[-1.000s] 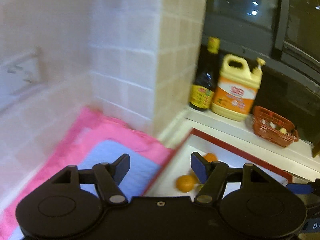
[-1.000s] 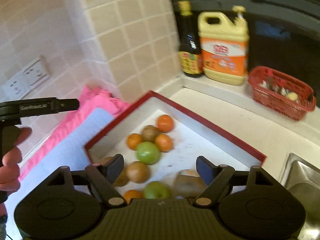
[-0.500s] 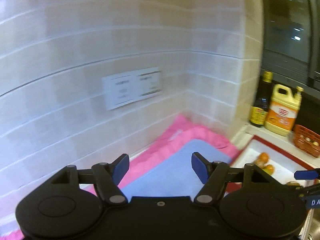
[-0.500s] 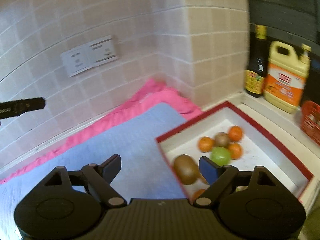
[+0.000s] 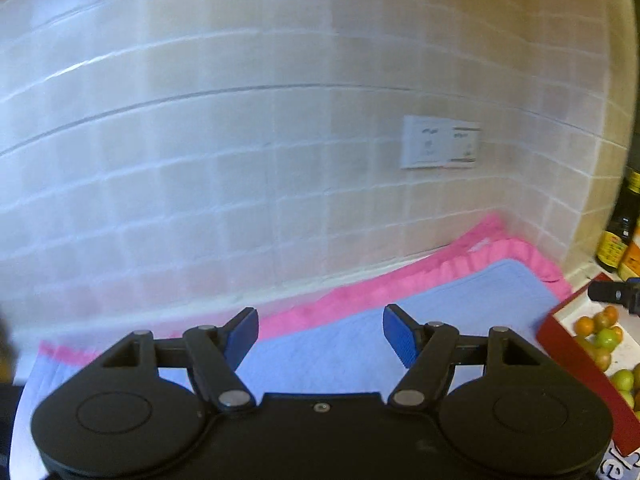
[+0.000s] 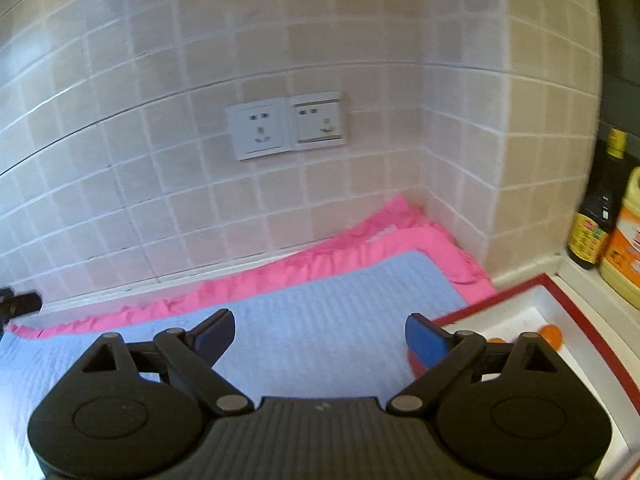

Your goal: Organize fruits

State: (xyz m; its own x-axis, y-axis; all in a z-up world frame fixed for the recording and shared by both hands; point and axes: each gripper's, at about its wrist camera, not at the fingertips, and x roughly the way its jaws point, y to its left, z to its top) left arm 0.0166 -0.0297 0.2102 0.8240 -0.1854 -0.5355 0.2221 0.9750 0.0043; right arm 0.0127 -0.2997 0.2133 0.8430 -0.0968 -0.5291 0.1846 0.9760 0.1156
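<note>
Right now the fruits [image 5: 598,334], small orange, green and brownish rounds, lie loose in a shallow white tray with a red rim [image 5: 560,344] at the far right of the left wrist view. In the right wrist view only an orange one [image 6: 552,333] peeks past the right finger. They are bunched together with no clear sorting. Being round, they have no long axis or pointing direction to speak of; the tray's long side runs away toward the far right.

Left of the tray, a pale blue mat [image 6: 320,320] lies over a pink cloth [image 6: 360,256] on the worktop, against a tiled wall with two white sockets [image 6: 286,125]. Nothing lies on the visible part of the mat. A dark bottle [image 6: 594,224] and a yellow jug [image 6: 624,252] stand far right.

The left gripper [image 5: 319,334] and the right gripper [image 6: 319,338] both hover above the mat, jaws spread wide and holding nothing.

Judging by this, the hands are between picks; whether fruit is headed to the mat or was gathered into the tray cannot be settled. Any next grasp calls for a gentle, centred close on a rolling fruit.
</note>
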